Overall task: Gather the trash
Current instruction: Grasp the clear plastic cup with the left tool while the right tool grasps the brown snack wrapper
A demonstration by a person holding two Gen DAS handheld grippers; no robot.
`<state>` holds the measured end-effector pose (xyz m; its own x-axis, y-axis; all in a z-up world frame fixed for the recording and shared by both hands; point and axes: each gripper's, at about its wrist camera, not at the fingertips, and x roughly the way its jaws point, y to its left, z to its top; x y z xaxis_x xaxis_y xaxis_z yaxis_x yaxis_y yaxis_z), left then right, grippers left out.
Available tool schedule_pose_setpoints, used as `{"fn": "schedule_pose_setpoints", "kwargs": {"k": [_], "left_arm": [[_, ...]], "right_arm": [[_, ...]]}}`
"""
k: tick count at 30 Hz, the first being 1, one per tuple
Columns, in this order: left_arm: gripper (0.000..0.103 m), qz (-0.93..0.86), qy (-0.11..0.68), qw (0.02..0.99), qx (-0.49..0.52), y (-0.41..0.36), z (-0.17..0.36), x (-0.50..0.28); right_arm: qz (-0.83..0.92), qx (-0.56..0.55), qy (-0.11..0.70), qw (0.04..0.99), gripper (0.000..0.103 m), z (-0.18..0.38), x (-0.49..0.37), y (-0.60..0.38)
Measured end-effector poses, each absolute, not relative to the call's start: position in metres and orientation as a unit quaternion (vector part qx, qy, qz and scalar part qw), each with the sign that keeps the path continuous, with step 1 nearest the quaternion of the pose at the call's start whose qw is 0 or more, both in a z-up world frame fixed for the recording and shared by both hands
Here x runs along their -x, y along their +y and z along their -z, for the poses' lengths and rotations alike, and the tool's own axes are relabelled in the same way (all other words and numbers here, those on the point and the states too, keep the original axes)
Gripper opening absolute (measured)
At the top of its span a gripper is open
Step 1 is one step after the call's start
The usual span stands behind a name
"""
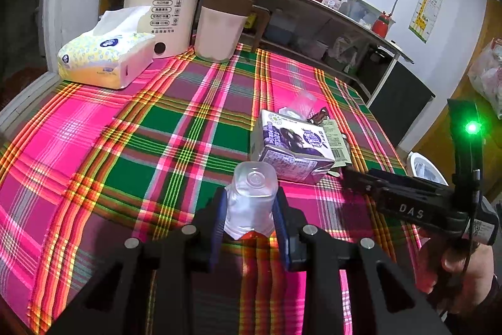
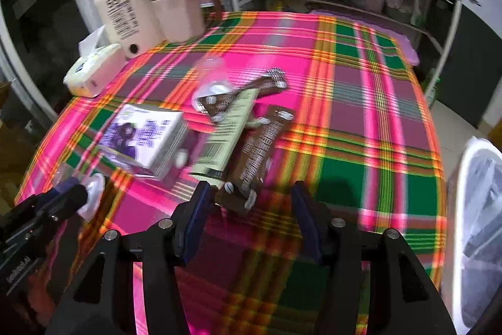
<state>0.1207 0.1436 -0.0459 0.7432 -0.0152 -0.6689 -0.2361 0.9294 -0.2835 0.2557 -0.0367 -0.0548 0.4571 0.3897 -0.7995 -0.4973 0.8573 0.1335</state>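
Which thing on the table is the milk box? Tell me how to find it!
Look at the pink and green checked tablecloth. Near its right side lies a little pile of trash, and the milk box is the biggest piece, lying flat beside the wrappers. It alone is a white carton with purple pictures.

Left gripper [image 1: 251, 209] jaws clamped, pitched downward; right gripper [image 2: 251, 206] jaws spread, empty, pitched downward.

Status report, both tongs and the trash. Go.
Left tongs shut on clear plastic bottle. Right tongs open above brown wrapper. Milk carton beside; nothing blocking.
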Motion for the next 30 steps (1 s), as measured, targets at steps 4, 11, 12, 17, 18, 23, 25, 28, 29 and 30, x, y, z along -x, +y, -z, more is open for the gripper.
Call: {"fn": "schedule_pose_setpoints", "kwargs": {"k": [4, 11, 12, 17, 18, 23, 25, 28, 29, 30], "left_arm": [[0.03, -0.057, 0.356, 0.916, 0.179, 0.141, 0.048, -0.122], [0.03, -0.054, 0.359, 0.916, 0.174, 0.137, 0.048, -0.123], [0.03, -0.054, 0.359, 0.916, 0.173, 0.136, 0.048, -0.123], [0.03, -0.052, 0.361, 0.916, 0.168, 0.132, 0.047, -0.124], [0.03, -0.051, 0.361, 0.916, 0.167, 0.131, 0.047, -0.125], [0.03, -0.042, 0.362, 0.918, 0.159, 0.121, 0.043, -0.124], [0.03, -0.038, 0.362, 0.919, 0.155, 0.115, 0.04, -0.124], [0.03, -0.031, 0.361, 0.92, 0.148, 0.107, 0.036, -0.123], [0.03, -0.029, 0.361, 0.921, 0.146, 0.103, 0.035, -0.123], [0.03, -0.026, 0.361, 0.921, 0.144, 0.1, 0.033, -0.123]], "right_arm": [[-0.257, 0.057, 0.451, 0.853, 0.052, 0.054, -0.256, -0.043], [-0.261, 0.089, 0.433, 0.858, 0.039, 0.056, -0.262, -0.028], [-0.259, 0.09, 0.434, 0.858, 0.028, 0.057, -0.263, -0.029], [-0.262, 0.08, 0.432, 0.859, 0.027, 0.056, -0.259, -0.037], [-0.265, 0.078, 0.432, 0.859, 0.027, 0.055, -0.257, -0.039], [-0.273, 0.071, 0.421, 0.862, 0.027, 0.047, -0.242, -0.051], [-0.275, 0.065, 0.416, 0.864, 0.027, 0.042, -0.234, -0.059], [-0.278, 0.054, 0.41, 0.867, 0.027, 0.035, -0.225, -0.071], [-0.278, 0.051, 0.408, 0.868, 0.027, 0.033, -0.223, -0.074], [-0.278, 0.046, 0.406, 0.869, 0.027, 0.031, -0.219, -0.08]]}}
